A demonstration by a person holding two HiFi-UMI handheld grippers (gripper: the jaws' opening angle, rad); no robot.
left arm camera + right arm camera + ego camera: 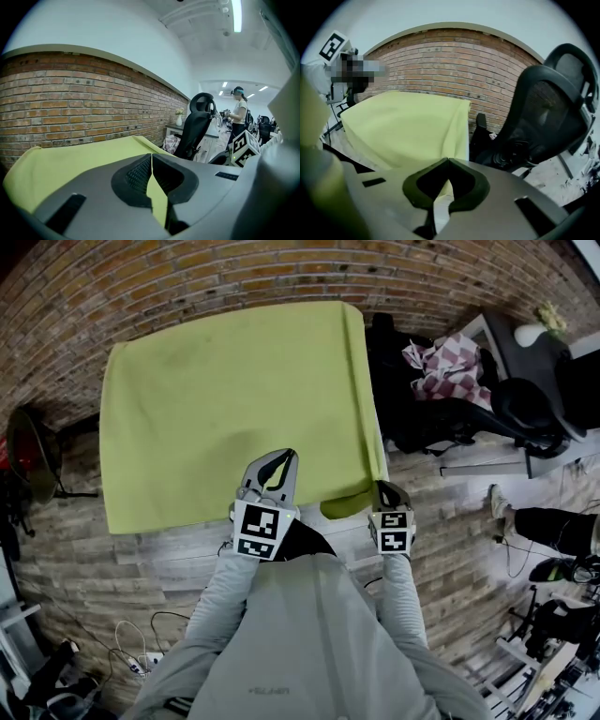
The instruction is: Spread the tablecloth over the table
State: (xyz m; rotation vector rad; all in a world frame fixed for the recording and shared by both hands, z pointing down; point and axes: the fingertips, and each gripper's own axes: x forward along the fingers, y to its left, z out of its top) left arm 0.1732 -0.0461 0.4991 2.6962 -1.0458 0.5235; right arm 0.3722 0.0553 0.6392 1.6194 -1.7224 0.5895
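A red-brown brick wall (187, 287) runs along the far side, and pale wood planks make up the floor (122, 568).

One yellow-green tablecloth (225, 399), a smooth matte rectangle, lies over the tabletop and hides it completely. Its left and right sides hang down past the edges. The near right corner is turned under in a small curved fold.

One black office chair (543, 112) with a mesh back stands just beside the right side of the tabletop.

A person in grey sleeves holds two grey plastic tools, one in each hand.

The left tool (281, 457) sits over the near edge of the tablecloth, pointing toward its middle. Its two jaws are closed, with the tips meeting. Behind the tips, a narrow wedge between them shows only yellow fabric. Whether fabric is pinched there cannot be told.

The right tool (389, 487) is at the near right corner, right against the cloth's hanging edge. Its jaws are also closed tip to tip. Cloth and floor show through the slit below the tips, and a pinch cannot be confirmed.

Each tool carries one cube with black-and-white square markers, two cubes (259, 531) in all.
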